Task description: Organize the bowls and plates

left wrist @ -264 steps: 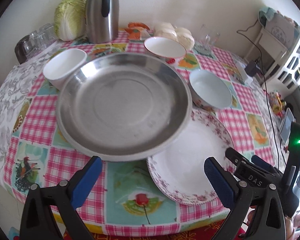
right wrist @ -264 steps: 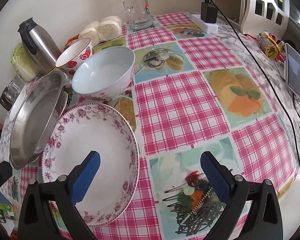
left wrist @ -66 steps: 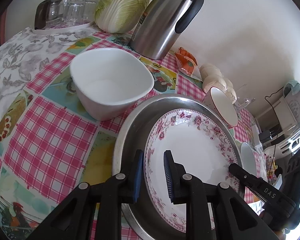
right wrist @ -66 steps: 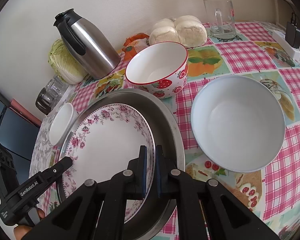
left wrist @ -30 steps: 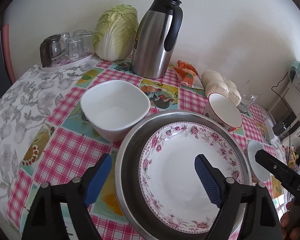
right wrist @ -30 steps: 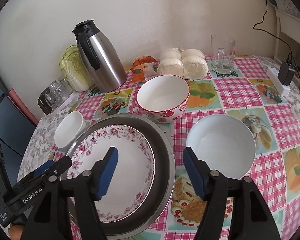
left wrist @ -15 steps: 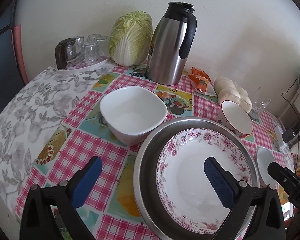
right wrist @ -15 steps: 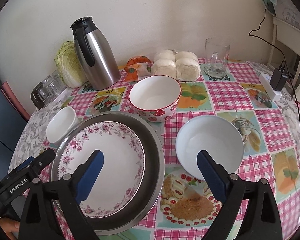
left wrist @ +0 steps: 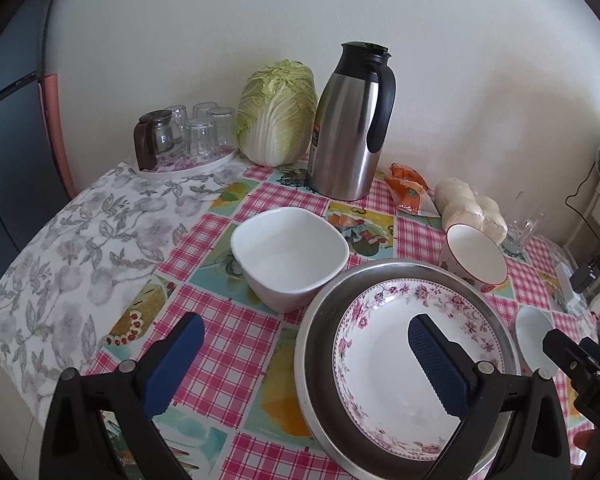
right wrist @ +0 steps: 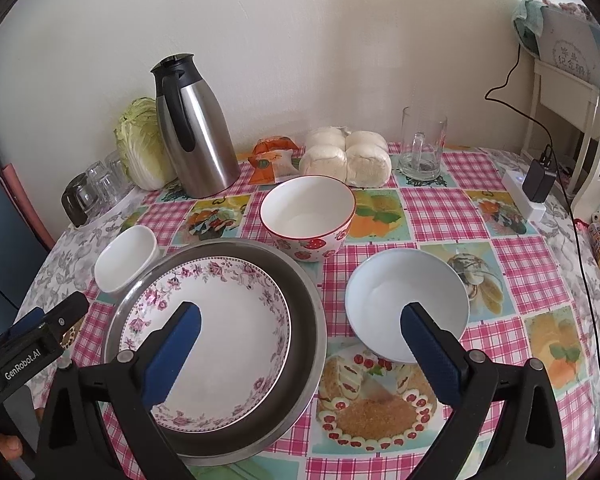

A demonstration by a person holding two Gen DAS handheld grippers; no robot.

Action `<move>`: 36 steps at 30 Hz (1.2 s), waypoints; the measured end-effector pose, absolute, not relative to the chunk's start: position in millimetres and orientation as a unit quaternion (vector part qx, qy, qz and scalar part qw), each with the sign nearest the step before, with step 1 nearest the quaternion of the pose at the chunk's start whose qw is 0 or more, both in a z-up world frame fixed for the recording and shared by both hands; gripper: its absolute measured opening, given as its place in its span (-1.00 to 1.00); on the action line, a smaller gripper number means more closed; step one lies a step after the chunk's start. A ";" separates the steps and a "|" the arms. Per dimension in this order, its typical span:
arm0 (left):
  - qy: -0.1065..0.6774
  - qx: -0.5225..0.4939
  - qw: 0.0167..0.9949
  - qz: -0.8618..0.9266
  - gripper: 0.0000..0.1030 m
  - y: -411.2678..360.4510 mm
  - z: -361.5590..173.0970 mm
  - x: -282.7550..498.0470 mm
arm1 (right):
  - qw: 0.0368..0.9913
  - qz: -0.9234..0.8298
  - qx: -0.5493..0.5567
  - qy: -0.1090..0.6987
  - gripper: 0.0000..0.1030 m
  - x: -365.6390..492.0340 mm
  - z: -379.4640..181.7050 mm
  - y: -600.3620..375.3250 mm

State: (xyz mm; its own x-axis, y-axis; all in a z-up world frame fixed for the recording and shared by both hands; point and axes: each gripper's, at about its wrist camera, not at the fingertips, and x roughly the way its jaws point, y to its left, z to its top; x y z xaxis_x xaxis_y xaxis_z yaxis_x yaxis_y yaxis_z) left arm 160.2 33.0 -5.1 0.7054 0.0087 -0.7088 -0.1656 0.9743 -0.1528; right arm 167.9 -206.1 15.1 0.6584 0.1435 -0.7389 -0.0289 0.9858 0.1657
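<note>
A floral-rimmed plate lies inside a large steel plate. A square white bowl stands to its left. A strawberry bowl stands behind it. A round pale bowl stands to its right. My left gripper is open and empty, above the steel plate's left rim. My right gripper is open and empty, above the gap between the steel plate and the pale bowl.
Along the wall stand a steel thermos, a cabbage, a tray of glasses, steamed buns, an orange packet and a glass mug. A power strip and cable lie far right.
Both grippers let go of the floral plate, now lying in the steel plate, opened wide and pulled up and back. The dishes have not moved in the last second.
</note>
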 end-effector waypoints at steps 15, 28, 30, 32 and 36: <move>0.366 -0.144 0.919 -0.004 1.00 29.0 -9.0 166.7 | 0.913 0.043 0.055 0.403 0.94 175.4 17.1 -210.8; 0.332 -0.111 0.936 -0.030 1.00 -4.7 15.1 208.7 | 0.934 0.036 0.061 0.351 0.94 199.1 30.0 -214.5; 0.334 -0.101 0.936 -0.033 1.00 -10.1 18.3 219.3 | 0.933 0.030 0.072 0.352 0.94 205.4 31.3 -220.1; 0.336 -0.099 0.936 -0.035 1.00 -12.9 24.3 229.3 | 0.935 0.022 0.074 0.345 0.94 211.8 34.4 -225.5; 0.341 -0.097 0.934 -0.033 1.00 -11.8 41.2 254.6 | 0.937 0.001 0.101 0.336 0.94 225.9 38.9 -243.1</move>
State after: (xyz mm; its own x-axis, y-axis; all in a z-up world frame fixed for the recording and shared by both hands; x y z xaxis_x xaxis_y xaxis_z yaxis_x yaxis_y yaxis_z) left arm 254.6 -11.8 41.2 0.7647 -0.1282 -0.6316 -0.0044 0.9790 -0.2039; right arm 225.9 -243.1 38.9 0.7743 0.0703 -0.6289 0.0649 0.9798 0.1894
